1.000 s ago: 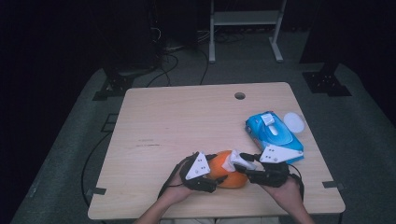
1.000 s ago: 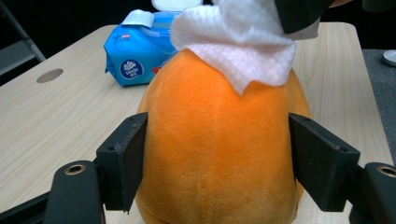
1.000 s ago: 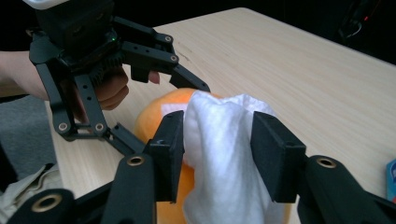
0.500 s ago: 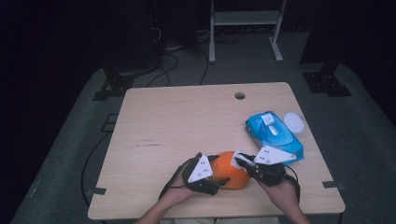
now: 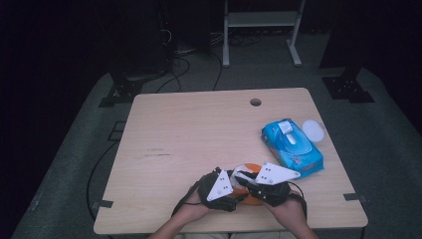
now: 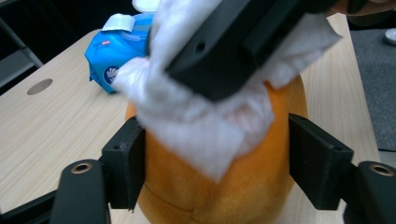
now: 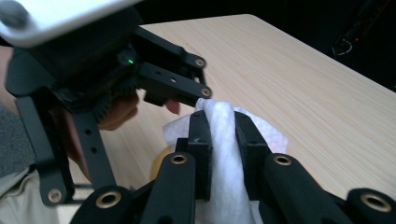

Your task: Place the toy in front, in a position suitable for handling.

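An orange rounded thing (image 6: pixel 219 196) stands on the table near its front edge (image 5: pixel 251 167). My left gripper (image 6: pixel 217 163) has a black jaw pressed on each side of it; the jaws have just been closing on it. In the high view the left gripper (image 5: pixel 234 191) comes in from the left. My right gripper (image 7: pixel 223 135) is shut on a white wipe (image 7: pixel 219 116) and lies over the top of the orange thing (image 7: pixel 161 163). The wipe (image 6: pixel 196 126) drapes down the orange thing's near face. In the high view the right gripper (image 5: pixel 244 178) reaches in from the right.
A blue pack of wipes (image 5: pixel 291 148) lies at the right of the wooden table (image 5: pixel 199 129), with a white round lid (image 5: pixel 313 130) beside it. A cable hole (image 5: pixel 256 102) sits near the far edge. A metal stand (image 5: pixel 259 30) is behind the table.
My right gripper has moved left with the wipe, over the orange thing, and now covers more of it. The left gripper has stayed in place.
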Available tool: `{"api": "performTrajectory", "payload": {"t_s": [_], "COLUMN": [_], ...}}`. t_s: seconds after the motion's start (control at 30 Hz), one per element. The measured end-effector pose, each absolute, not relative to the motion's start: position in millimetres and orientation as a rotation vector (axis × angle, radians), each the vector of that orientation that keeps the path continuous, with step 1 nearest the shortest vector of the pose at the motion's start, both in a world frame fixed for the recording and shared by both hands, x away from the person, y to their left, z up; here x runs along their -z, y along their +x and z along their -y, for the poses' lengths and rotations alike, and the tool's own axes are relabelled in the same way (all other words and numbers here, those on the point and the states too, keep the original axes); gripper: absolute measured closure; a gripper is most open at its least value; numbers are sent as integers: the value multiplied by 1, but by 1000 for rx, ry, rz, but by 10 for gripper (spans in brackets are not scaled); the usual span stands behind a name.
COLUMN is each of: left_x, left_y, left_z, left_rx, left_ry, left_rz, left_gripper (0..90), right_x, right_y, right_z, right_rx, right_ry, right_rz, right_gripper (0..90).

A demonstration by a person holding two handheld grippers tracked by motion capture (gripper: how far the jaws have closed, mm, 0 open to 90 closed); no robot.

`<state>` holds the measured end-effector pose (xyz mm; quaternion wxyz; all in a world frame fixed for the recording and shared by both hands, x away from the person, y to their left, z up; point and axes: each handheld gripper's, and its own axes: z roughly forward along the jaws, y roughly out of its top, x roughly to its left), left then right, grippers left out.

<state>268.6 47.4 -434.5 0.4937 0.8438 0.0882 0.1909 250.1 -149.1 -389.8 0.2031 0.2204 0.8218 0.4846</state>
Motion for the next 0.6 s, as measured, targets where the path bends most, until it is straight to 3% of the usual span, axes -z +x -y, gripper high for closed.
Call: {"api": "performTrajectory", "payload": {"t_s": [0.27, 0.4, 0.47, 0.53, 0.6], "left_x": [438, 435, 436, 436, 434], "left_y": [275, 280, 282, 281, 280], "left_z": [-54, -53, -53, -55, -57], "left_rx": [-415, -342, -308, -327, -364], "left_ry": [2033, 2004, 2011, 2029, 2017], "left_rz": [-241, -291, -302, -287, -286], "left_gripper": [279, 100, 80, 125, 276], "right_x": [392, 394, 394, 394, 392], "right_y": [263, 259, 256, 253, 253], "right_z": [188, 184, 175, 167, 166], "right_rx": [-1338, -1386, -1414, -1397, -1381], "right_ry": [782, 759, 720, 676, 673], "right_rz": [-2228, -2249, -2281, -2295, -2283], "right_gripper": [791, 790, 790, 790, 790]}}
